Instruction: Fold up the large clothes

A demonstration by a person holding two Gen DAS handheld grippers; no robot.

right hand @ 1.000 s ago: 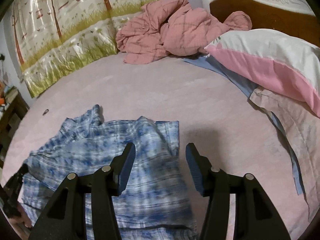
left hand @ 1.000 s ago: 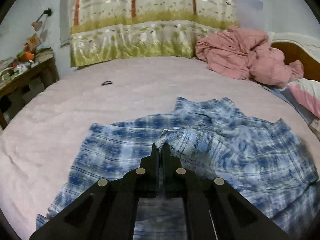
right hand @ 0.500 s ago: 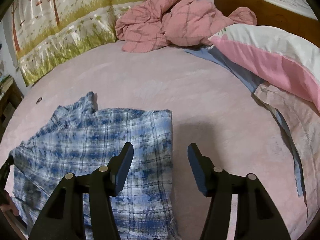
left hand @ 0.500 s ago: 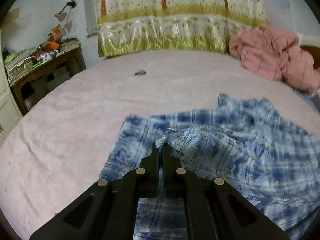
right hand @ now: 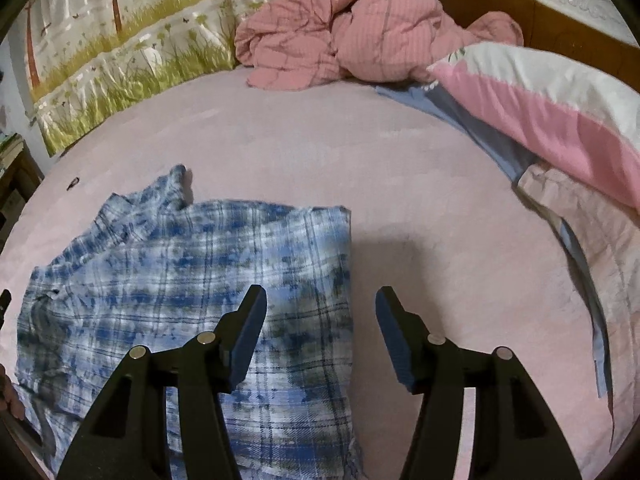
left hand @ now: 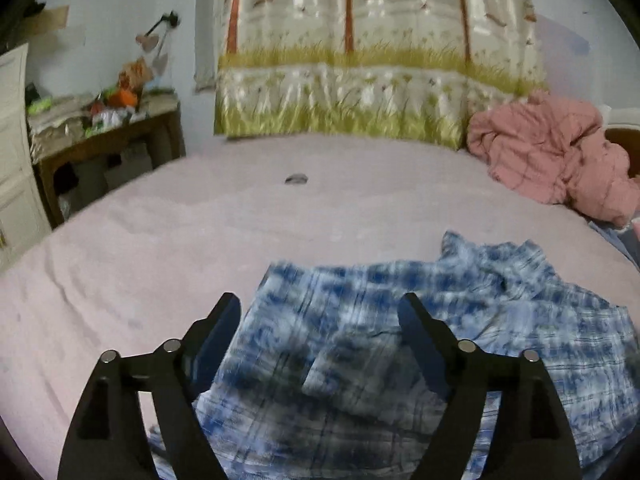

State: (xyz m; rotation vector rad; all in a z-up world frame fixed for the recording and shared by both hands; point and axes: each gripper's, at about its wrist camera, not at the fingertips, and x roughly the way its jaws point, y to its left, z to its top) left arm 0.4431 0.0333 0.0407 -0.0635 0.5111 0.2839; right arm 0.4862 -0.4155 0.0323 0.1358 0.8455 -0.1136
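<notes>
A blue and white plaid shirt (left hand: 440, 340) lies partly folded on the pink bed sheet (left hand: 200, 232). My left gripper (left hand: 320, 316) is open and empty, just above the shirt's left part. In the right wrist view the shirt (right hand: 180, 280) lies at the lower left with a straight folded edge on its right side. My right gripper (right hand: 320, 308) is open and empty, over that right edge, with its left finger above the cloth and its right finger above bare sheet (right hand: 440, 260).
A crumpled pink blanket (right hand: 340, 28) lies at the head of the bed. A pink and white pillow (right hand: 560, 112) is on the right. A printed curtain (left hand: 380, 60) hangs behind. A cluttered wooden desk (left hand: 100, 128) stands left. A small dark object (left hand: 296, 179) lies on the sheet.
My left gripper was shut on a fold of the shirt and has opened and let it go; the fold now lies flat. The right gripper stayed open and shifted slightly.
</notes>
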